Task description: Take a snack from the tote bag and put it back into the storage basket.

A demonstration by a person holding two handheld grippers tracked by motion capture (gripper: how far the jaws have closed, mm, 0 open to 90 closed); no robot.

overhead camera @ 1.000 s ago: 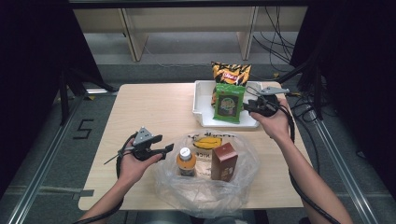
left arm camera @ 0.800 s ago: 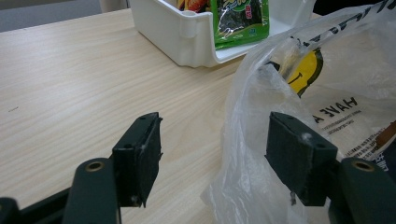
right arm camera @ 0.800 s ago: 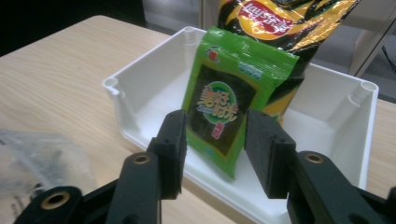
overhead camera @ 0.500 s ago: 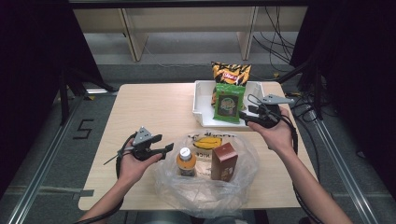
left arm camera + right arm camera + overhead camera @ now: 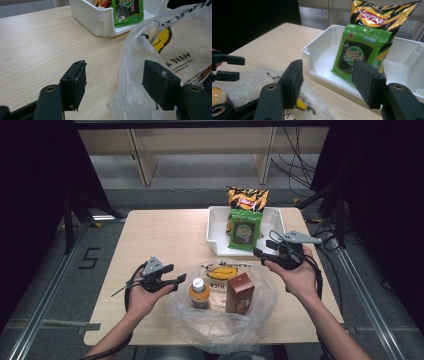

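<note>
Both tongs are held apart: left tongs (image 5: 176, 280) beside the plastic bag (image 5: 220, 320), right tongs (image 5: 260, 253), just opening, empty. Unpacking is underway; next, the brown box (image 5: 239, 292) is likely to be gripped for the white bin (image 5: 216, 227).

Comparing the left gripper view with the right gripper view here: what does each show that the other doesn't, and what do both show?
Left gripper view: the bag's printed lettering and the clear plastic rim standing between the open fingers.

Right gripper view: the Lay's chip bag in full, the orange bottle cap, and the other gripper's jaws at far left.

Both: the white tray, the green seaweed packet and the wooden table.
</note>
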